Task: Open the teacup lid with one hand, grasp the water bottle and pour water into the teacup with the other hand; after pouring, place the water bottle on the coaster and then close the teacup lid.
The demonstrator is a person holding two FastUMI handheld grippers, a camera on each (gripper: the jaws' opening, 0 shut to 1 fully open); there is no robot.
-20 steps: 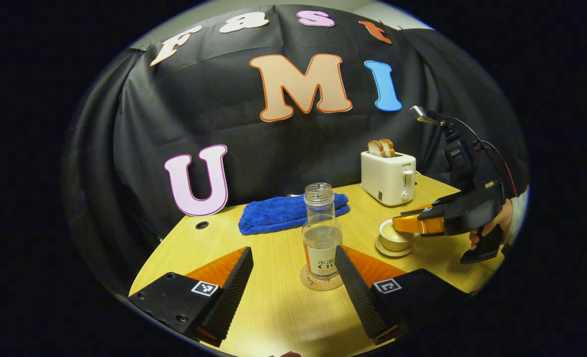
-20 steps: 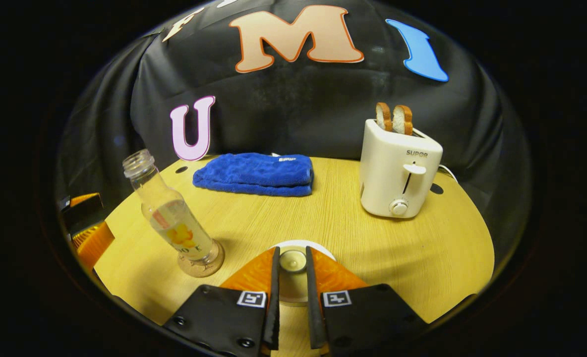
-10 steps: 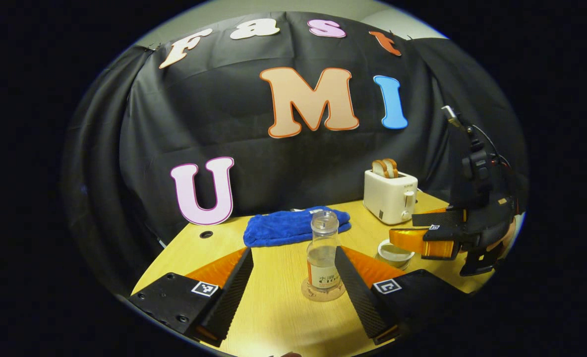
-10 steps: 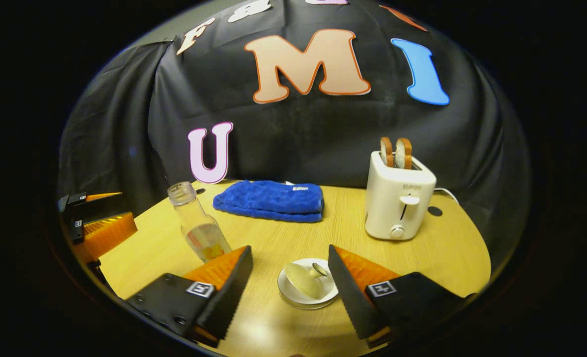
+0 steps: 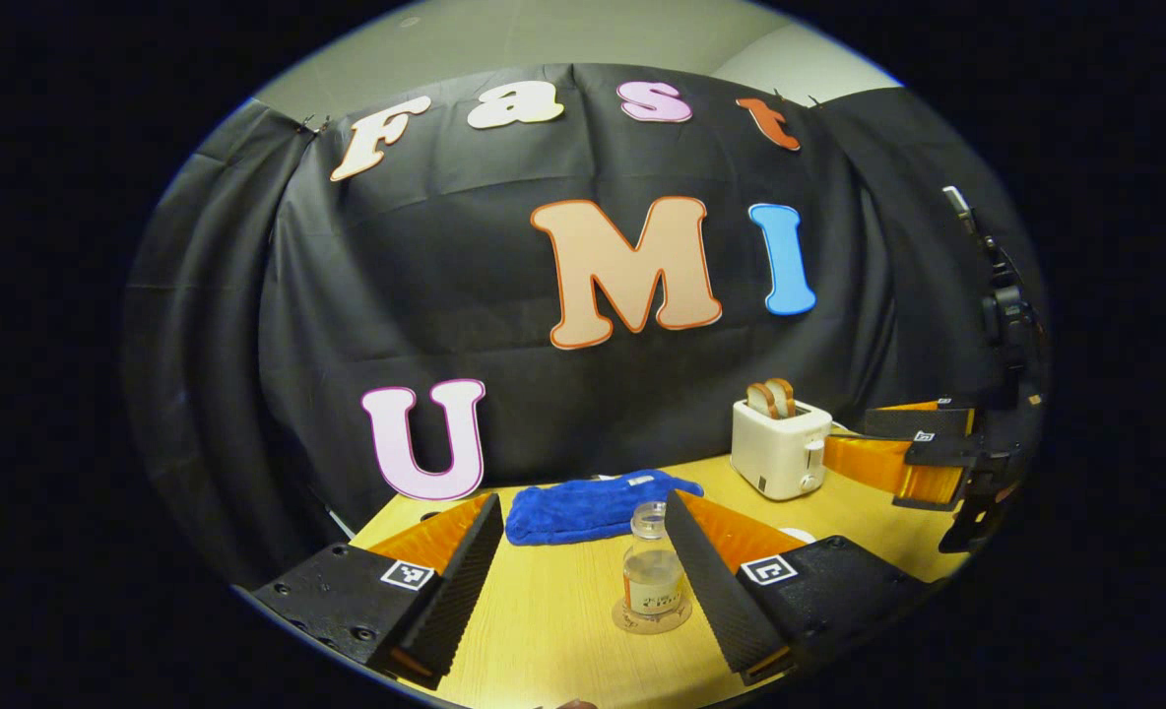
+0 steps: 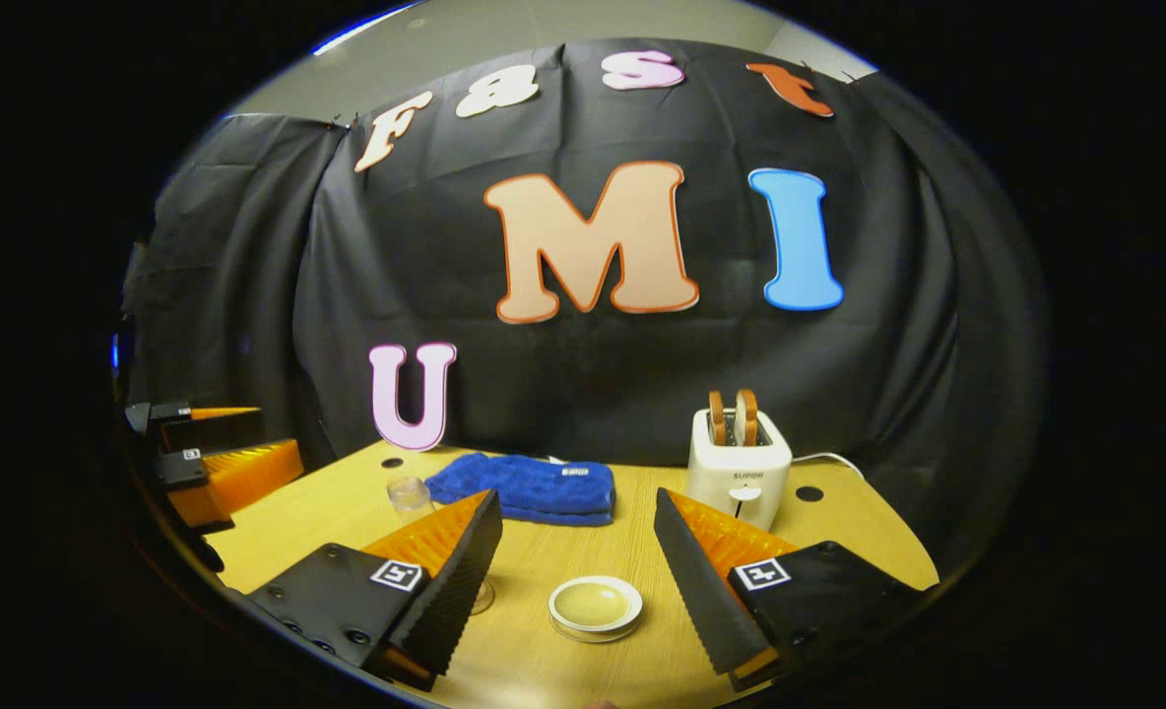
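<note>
Both of my grippers hang above the near edge of the table (image 5: 553, 640) with nothing in them. The left gripper (image 5: 580, 502) has its jaws spread wide, and so does the right gripper (image 6: 575, 500).

The water bottle (image 5: 654, 576) stands upright on the coaster (image 5: 632, 622), between my left fingers but touching neither. The teacup (image 6: 595, 606) sits between my right fingers, again untouched. Its top reads as a smooth pale disc, so I judge the lid is on, though from this height I cannot be sure it is seated all round.

With the bottle parked and the cup apparently covered, the step in hand looks like clearing away. To do it well I would keep both pairs of jaws wide and draw each hand straight toward myself, not sideways. The bottle is tall, narrow and uncapped, so a sideways brush from my left fingers could tip it. The toaster (image 6: 739, 473) and blue towel (image 5: 593, 502) lie at the far side, out of the way.
</note>
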